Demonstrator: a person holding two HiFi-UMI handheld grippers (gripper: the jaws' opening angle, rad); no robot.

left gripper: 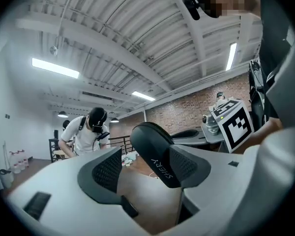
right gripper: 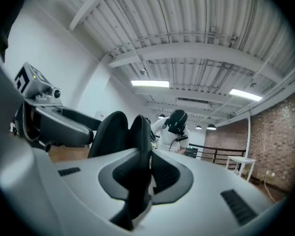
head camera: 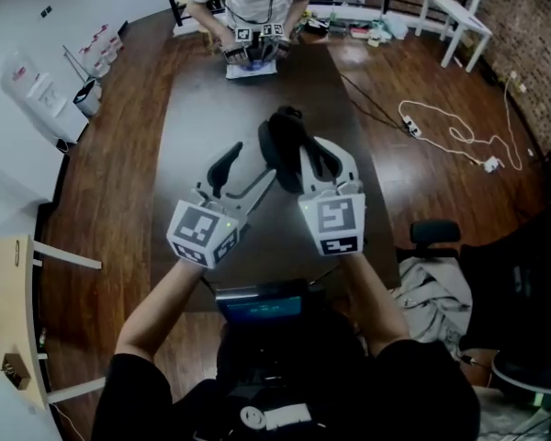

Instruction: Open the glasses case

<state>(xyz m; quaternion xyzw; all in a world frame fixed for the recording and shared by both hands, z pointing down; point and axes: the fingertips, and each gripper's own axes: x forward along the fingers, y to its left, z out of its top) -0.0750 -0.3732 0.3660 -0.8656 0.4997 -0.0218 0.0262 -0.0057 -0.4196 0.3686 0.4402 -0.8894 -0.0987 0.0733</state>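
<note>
A black glasses case [head camera: 280, 141] is held up over the dark table [head camera: 248, 99] between both grippers. My right gripper [head camera: 318, 160] is shut on a thin wall of the case; in the right gripper view the pads [right gripper: 163, 173] pinch that black edge and two curved shells of the case [right gripper: 110, 132] rise behind it. My left gripper [head camera: 248, 171] reaches in from the left with wide jaws. In the left gripper view the case [left gripper: 155, 149] leans against the right pad [left gripper: 187, 166], while a gap shows beside the left pad [left gripper: 107, 171].
A second person [head camera: 248, 3] works with grippers over a white sheet [head camera: 251, 70] at the table's far end. A white side table [head camera: 455, 16] and a white cable [head camera: 450, 131] are on the floor to the right. A black chair [head camera: 434, 234] stands near right.
</note>
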